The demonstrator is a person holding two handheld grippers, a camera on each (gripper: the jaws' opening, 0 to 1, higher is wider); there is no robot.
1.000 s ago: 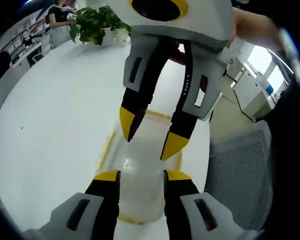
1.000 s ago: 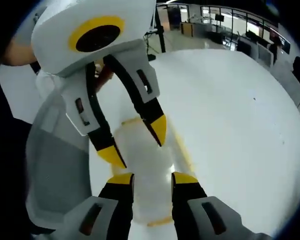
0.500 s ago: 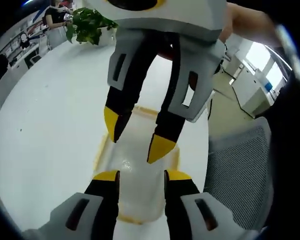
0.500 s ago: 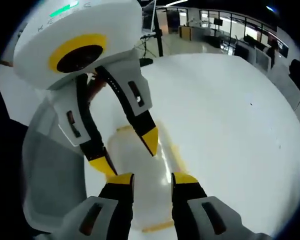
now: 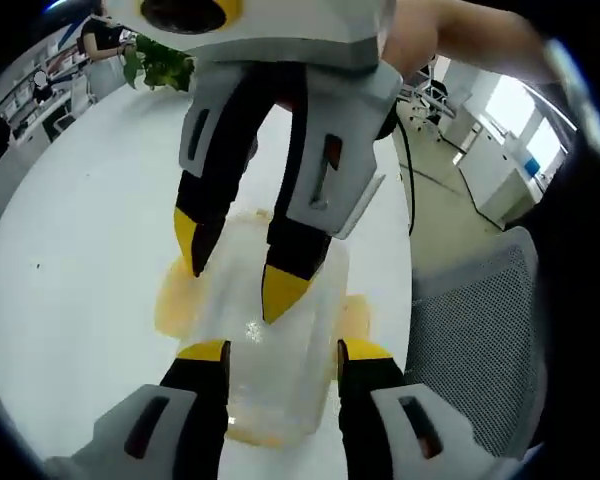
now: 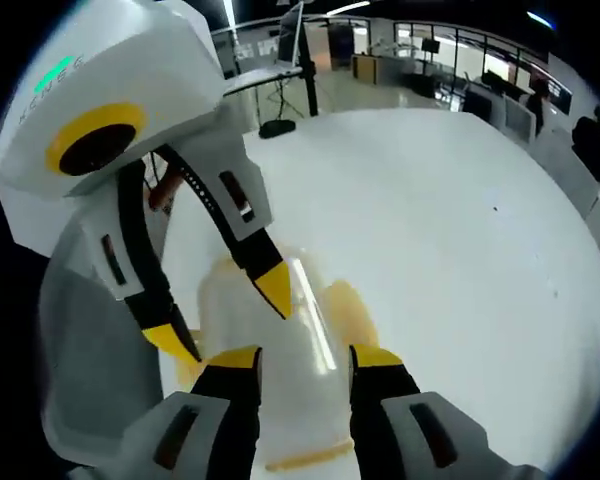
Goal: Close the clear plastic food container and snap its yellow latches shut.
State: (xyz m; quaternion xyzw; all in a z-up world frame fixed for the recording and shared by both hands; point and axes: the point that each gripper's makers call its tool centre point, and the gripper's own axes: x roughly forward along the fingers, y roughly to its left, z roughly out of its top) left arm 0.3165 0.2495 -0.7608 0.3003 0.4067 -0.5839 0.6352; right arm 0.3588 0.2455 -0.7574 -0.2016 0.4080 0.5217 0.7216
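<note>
Two grippers are meeting over one clear plastic food container (image 5: 270,350), which is sitting on the white worktop (image 5: 80,260) near its edge, with a grey mesh chair (image 5: 470,340) just beyond. Yellow latches (image 5: 170,300) are sticking out from the container's sides, seemingly still flipped outward, so the snapping step is probably not yet done; whether the lid is seated all round is hard to tell through the clear plastic. The left gripper (image 5: 276,350) is hovering over the near end with its jaws spread, straddling the container's width and pinching nothing. The right gripper (image 6: 300,358) is doing likewise from the opposite end, jaws spread above the lid, and in each view the other gripper is reaching down from above with its yellow tips close to the lid's top. A potted plant (image 5: 160,65) is standing far off across the worktop. Looking ahead, pressing on one end alone may tip or skate the light container toward the edge, and a jaw tip pushing a latch off-centre may slip past it, leaving the latch half-caught or popping the lid up on the other side.
</note>
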